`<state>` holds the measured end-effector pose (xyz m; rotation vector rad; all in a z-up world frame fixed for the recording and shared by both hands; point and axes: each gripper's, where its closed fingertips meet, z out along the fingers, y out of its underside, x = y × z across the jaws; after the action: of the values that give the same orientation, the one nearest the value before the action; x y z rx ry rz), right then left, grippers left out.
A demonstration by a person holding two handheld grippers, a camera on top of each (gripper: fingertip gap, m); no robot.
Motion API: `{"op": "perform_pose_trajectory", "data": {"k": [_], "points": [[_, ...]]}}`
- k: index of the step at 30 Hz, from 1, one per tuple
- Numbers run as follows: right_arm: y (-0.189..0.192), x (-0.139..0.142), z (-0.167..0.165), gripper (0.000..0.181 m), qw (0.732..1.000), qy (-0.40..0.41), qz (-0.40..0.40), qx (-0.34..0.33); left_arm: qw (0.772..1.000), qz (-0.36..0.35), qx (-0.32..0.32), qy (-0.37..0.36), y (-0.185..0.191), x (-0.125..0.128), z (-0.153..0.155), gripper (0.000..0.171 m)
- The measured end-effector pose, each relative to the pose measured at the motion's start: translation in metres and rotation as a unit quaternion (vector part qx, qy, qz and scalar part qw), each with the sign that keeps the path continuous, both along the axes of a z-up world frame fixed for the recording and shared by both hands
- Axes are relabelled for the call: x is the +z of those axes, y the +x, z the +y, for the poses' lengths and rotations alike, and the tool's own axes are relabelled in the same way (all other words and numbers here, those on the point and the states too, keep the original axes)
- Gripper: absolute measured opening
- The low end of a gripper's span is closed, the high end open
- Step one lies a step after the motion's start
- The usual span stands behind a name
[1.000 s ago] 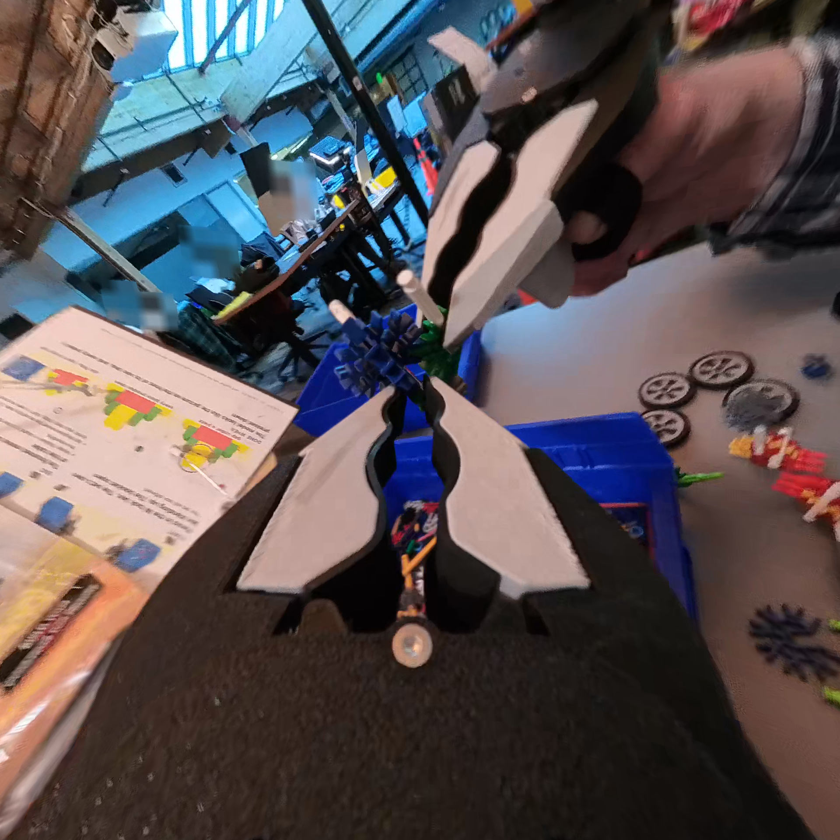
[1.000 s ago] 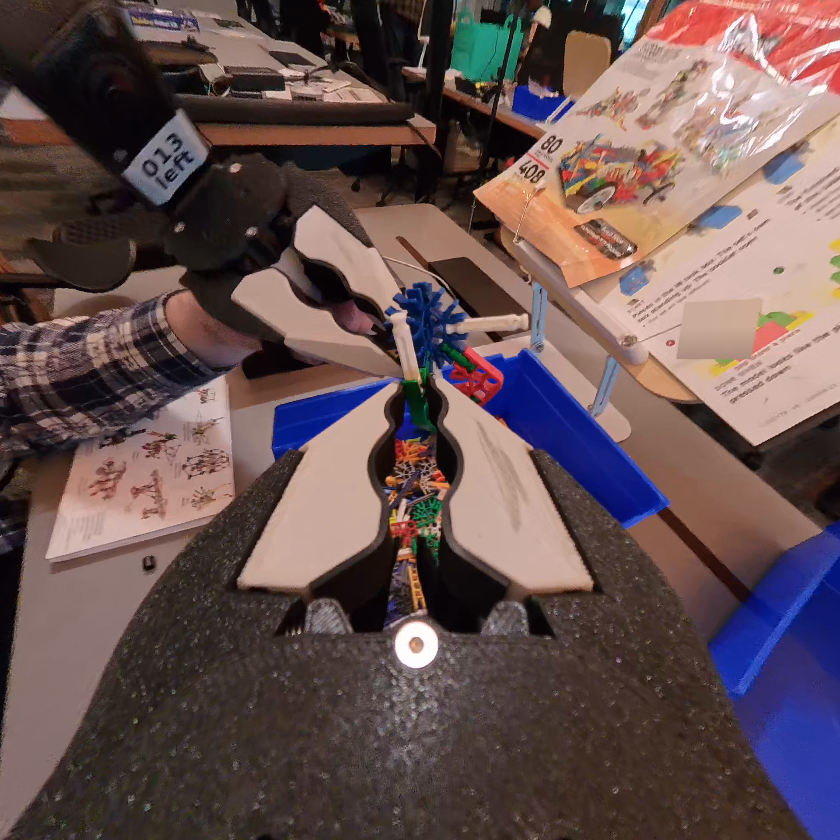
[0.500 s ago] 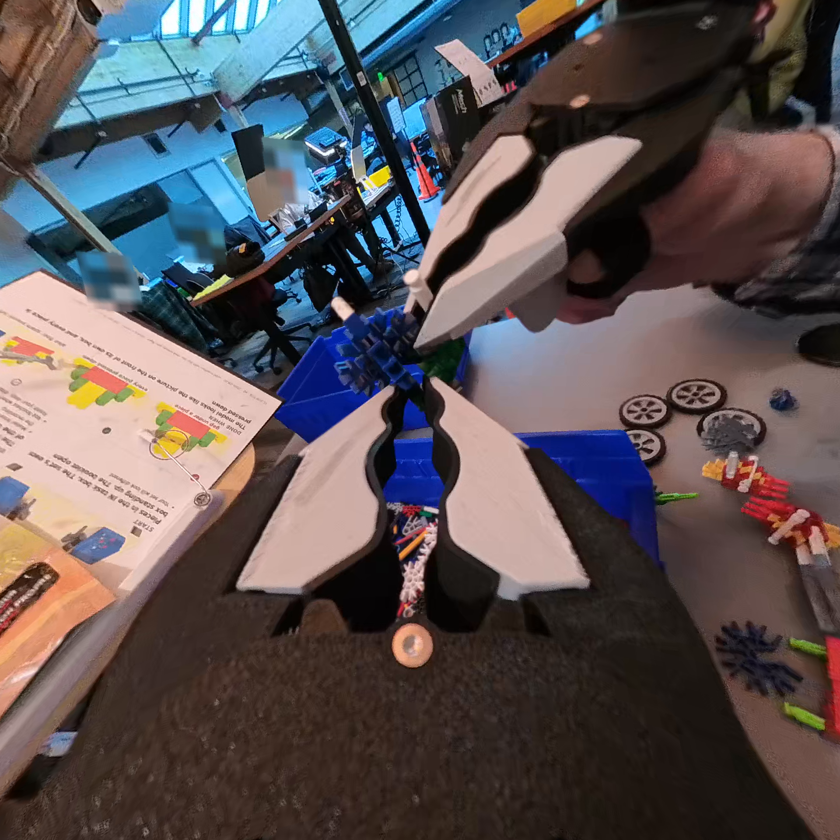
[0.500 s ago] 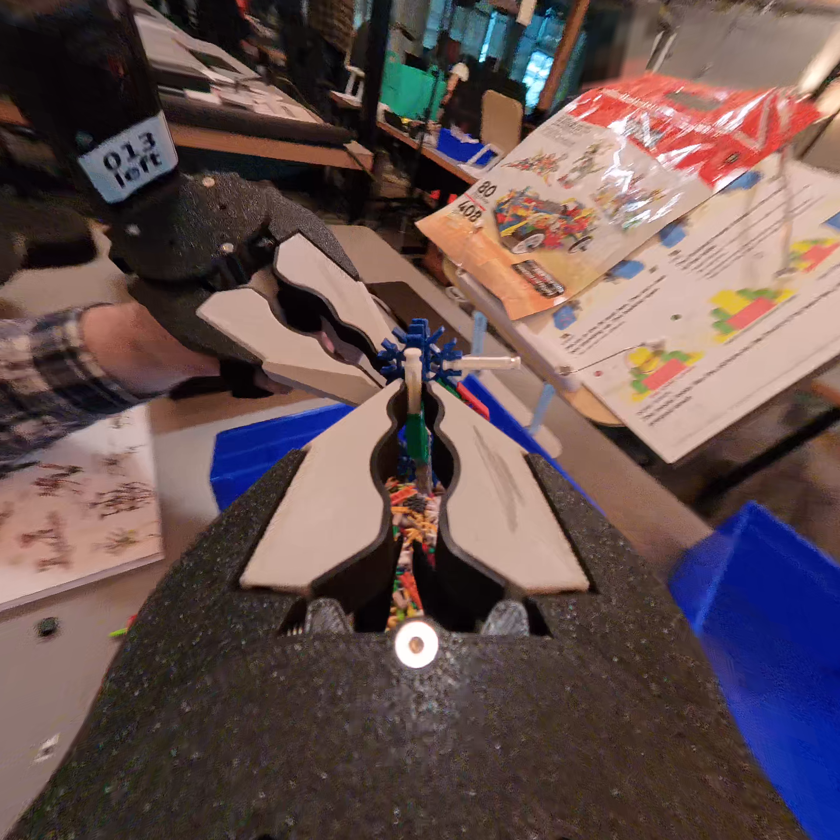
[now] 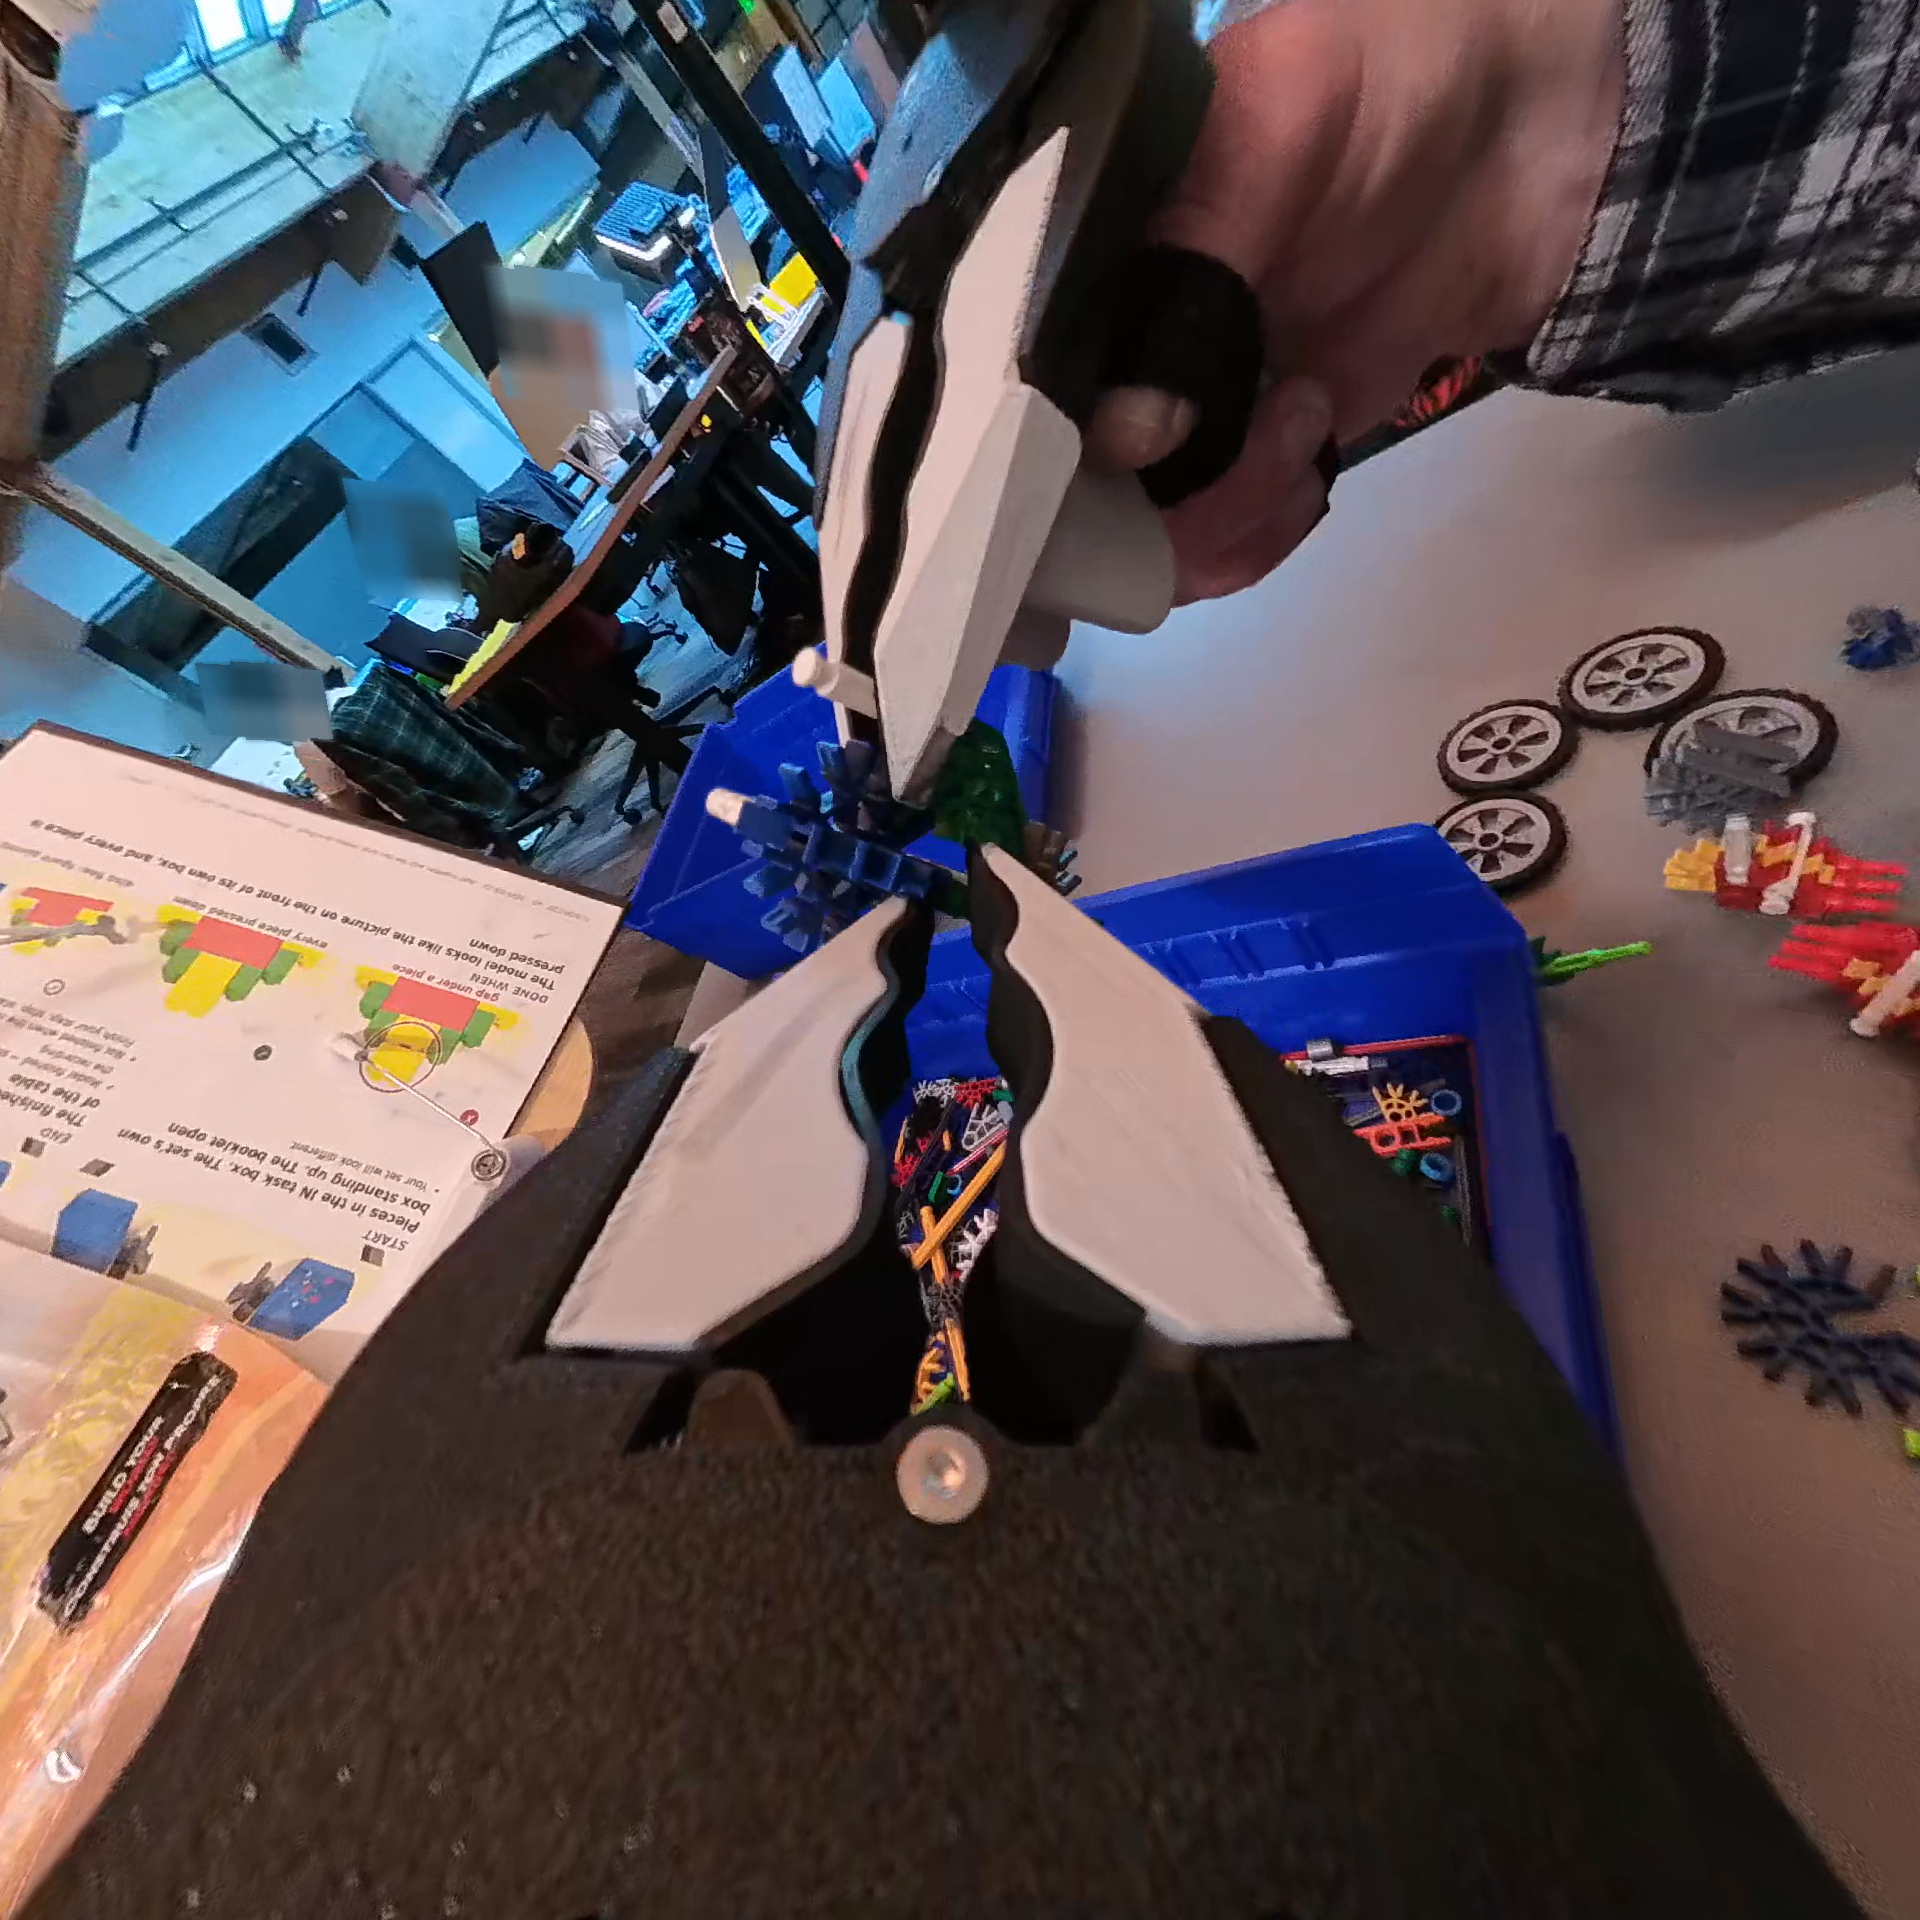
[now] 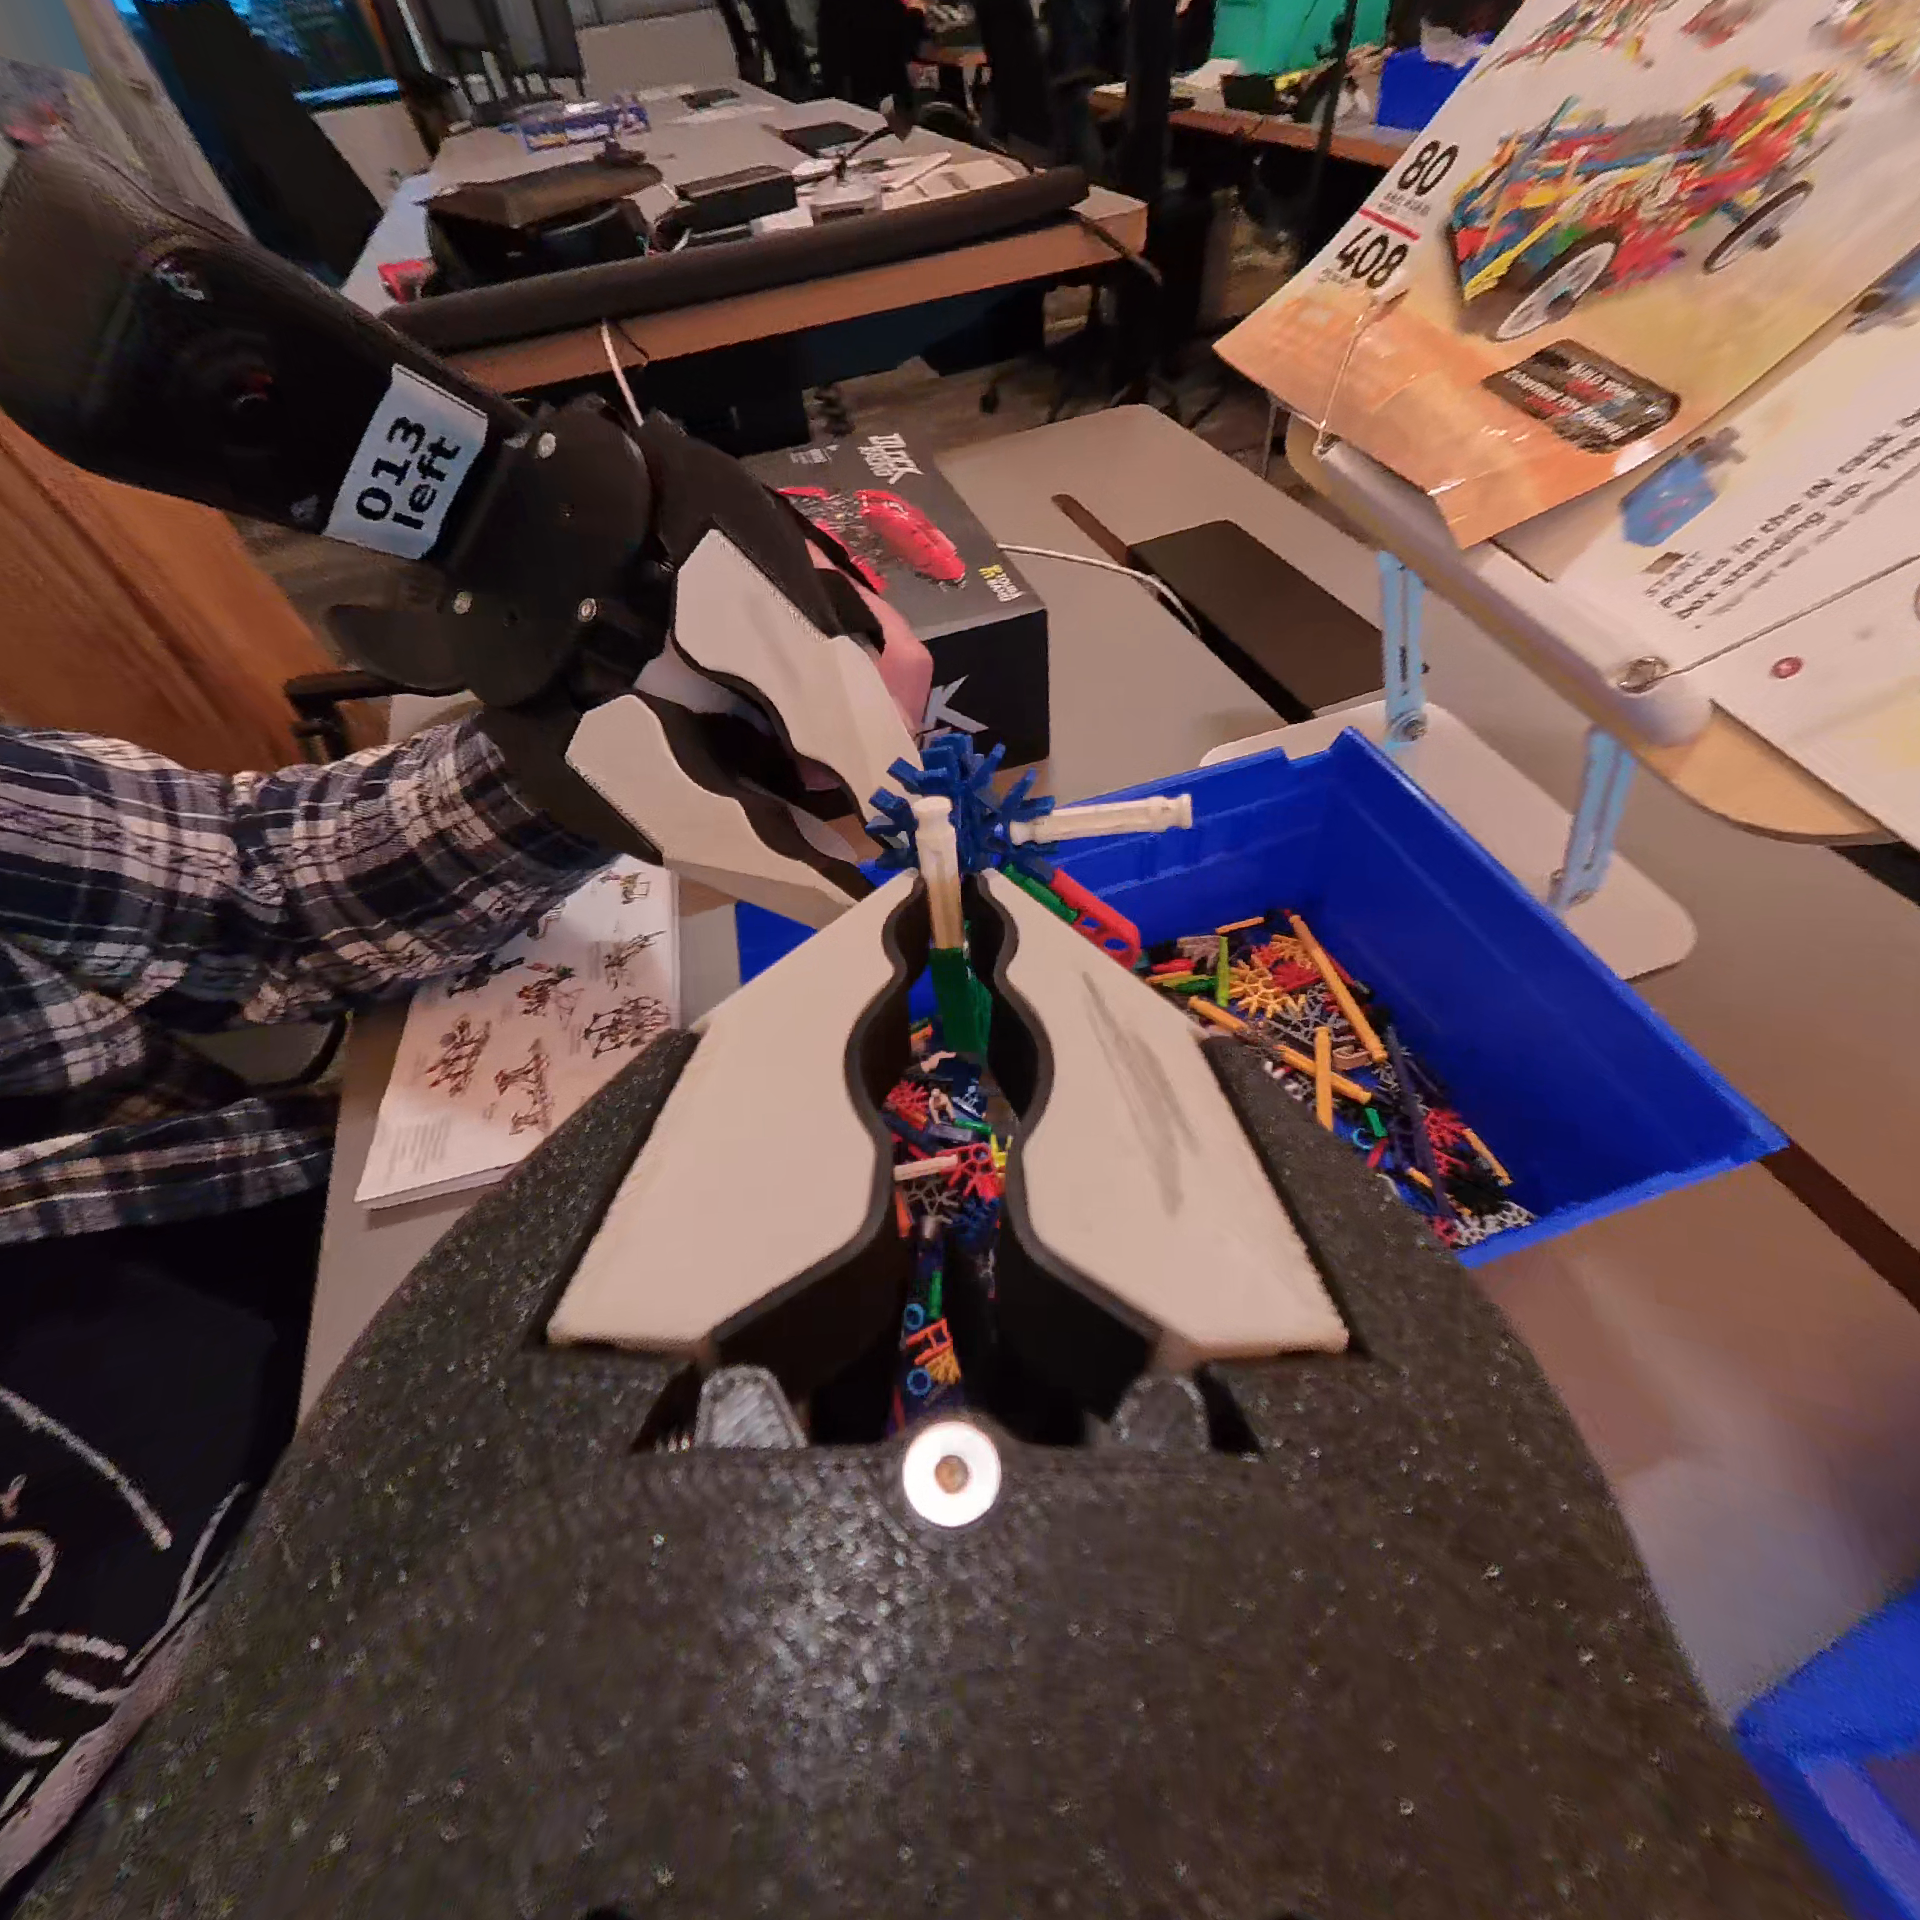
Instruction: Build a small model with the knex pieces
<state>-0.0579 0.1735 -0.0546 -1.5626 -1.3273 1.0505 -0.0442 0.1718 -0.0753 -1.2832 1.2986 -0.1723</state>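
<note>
Slippage looks the likeliest trouble: the right gripper (image 6: 948, 881) is clenched on a thin white rod (image 6: 938, 868) with a green piece (image 6: 958, 992) running back between its fingers, and the left gripper (image 5: 940, 883) is closed on the blue snowflake connector (image 5: 831, 857) just ahead of its tips. Both grips sit on small plastic parts, so a twist or uneven push could pop the rod out of the connector and drop it into the blue bin (image 6: 1538, 997) of loose pieces directly beneath both grippers

Only the right wrist view shows the second white rod (image 6: 1101, 821) jutting from the connector away to that gripper's right, the dark toy box (image 6: 935, 561) beyond the left gripper (image 6: 878, 862), and the open booklet (image 6: 530, 1049) off to its left. Only the left wrist view shows the wheels (image 5: 1590, 727) and the red and yellow assembly (image 5: 1797, 883) on the table (image 5: 1299, 665) to that gripper's right, plus the instruction sheet (image 5: 312, 997) close on its left
</note>
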Motion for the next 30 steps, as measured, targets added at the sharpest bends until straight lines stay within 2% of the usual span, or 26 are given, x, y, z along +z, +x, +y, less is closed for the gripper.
{"op": "perform_pose_trajectory", "data": {"k": [8, 15, 17, 18, 22, 24, 28, 30], "points": [[0.004, -0.011, -0.005, 0.005, 0.997, -0.049, -0.012, 0.055, 0.999, 0.036, -0.022, -0.002, 0.003, -0.012, -0.007, 0.001], [0.004, -0.015, -0.008, 0.005, 0.995, -0.065, -0.019, 0.073, 0.998, 0.045, -0.035, -0.001, 0.002, -0.016, -0.009, 0.002], [0.002, -0.014, -0.003, 0.005, 0.996, -0.060, -0.012, 0.058, 0.999, 0.029, -0.026, -0.007, 0.000, -0.015, -0.003, 0.002], [0.000, -0.013, -0.001, 0.005, 0.998, -0.044, -0.009, 0.042, 0.999, 0.008, -0.026, -0.032, -0.002, -0.014, 0.000, 0.003], [-0.008, -0.005, 0.020, 0.005, 0.995, 0.073, -0.003, -0.071, 0.990, -0.102, 0.002, -0.102, -0.011, -0.004, 0.021, 0.007], [-0.010, 0.001, 0.023, 0.005, 0.990, 0.104, 0.002, -0.098, 0.988, -0.131, 0.006, -0.084, -0.014, 0.005, 0.023, 0.008], [-0.007, 0.007, 0.022, 0.005, 0.993, 0.062, 0.020, -0.094, 0.997, -0.064, 0.044, 0.015, -0.013, 0.011, 0.021, 0.009], [-0.005, 0.007, 0.021, 0.005, 0.995, 0.050, 0.017, -0.087, 0.997, -0.050, 0.049, 0.032, -0.012, 0.013, 0.020, 0.009]]}}
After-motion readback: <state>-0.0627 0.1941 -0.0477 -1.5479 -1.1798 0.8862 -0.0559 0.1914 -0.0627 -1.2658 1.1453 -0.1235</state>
